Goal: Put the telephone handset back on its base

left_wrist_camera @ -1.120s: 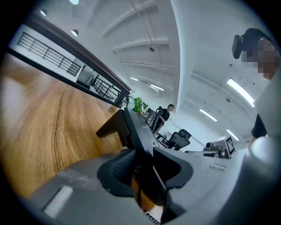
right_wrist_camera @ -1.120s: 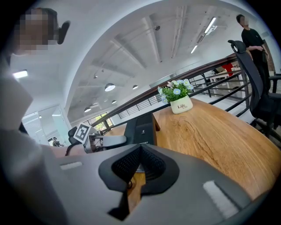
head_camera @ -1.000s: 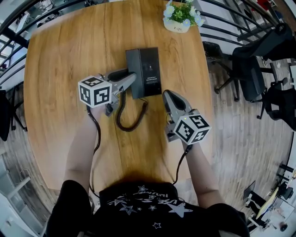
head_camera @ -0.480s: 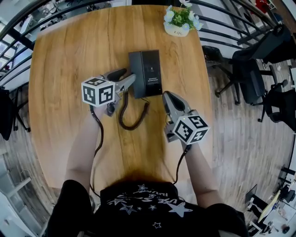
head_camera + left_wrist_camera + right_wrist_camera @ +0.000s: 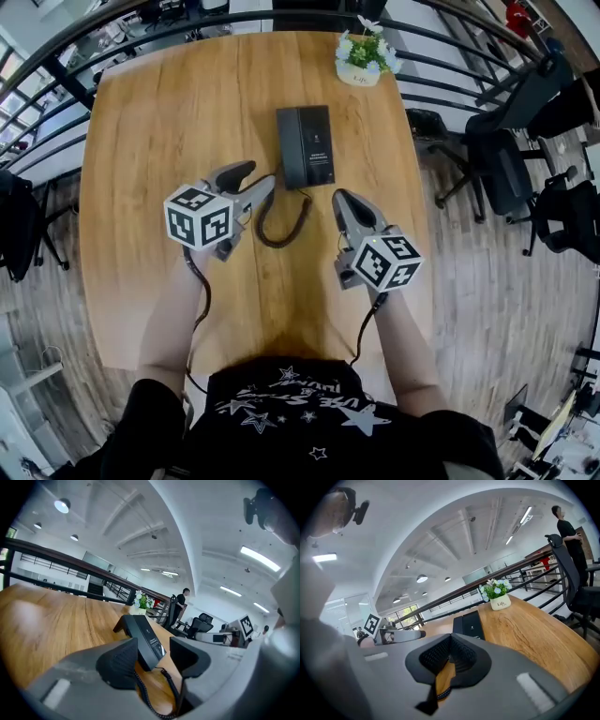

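Observation:
The black telephone base (image 5: 314,142) sits on the wooden table, and its handset (image 5: 290,148) lies along its left side. A coiled cord (image 5: 284,225) loops from it toward me. My left gripper (image 5: 258,175) hangs just left of the cord, a little short of the phone, jaws open and empty. The left gripper view shows the phone (image 5: 143,637) and the cord (image 5: 154,700) past the open left gripper (image 5: 154,656). My right gripper (image 5: 343,199) is shut on nothing, near the phone's right corner. In its own view the right gripper (image 5: 449,656) points at the phone (image 5: 468,623).
A white flower pot (image 5: 364,56) stands at the table's far edge, beyond the phone. A black railing (image 5: 112,37) runs behind the table. Office chairs (image 5: 511,150) stand on the floor to the right. A person (image 5: 567,527) stands far off to the right.
My left gripper has opened, let go of the handset and drawn back toward me. The handset now rests on the base. The right gripper has hardly moved.

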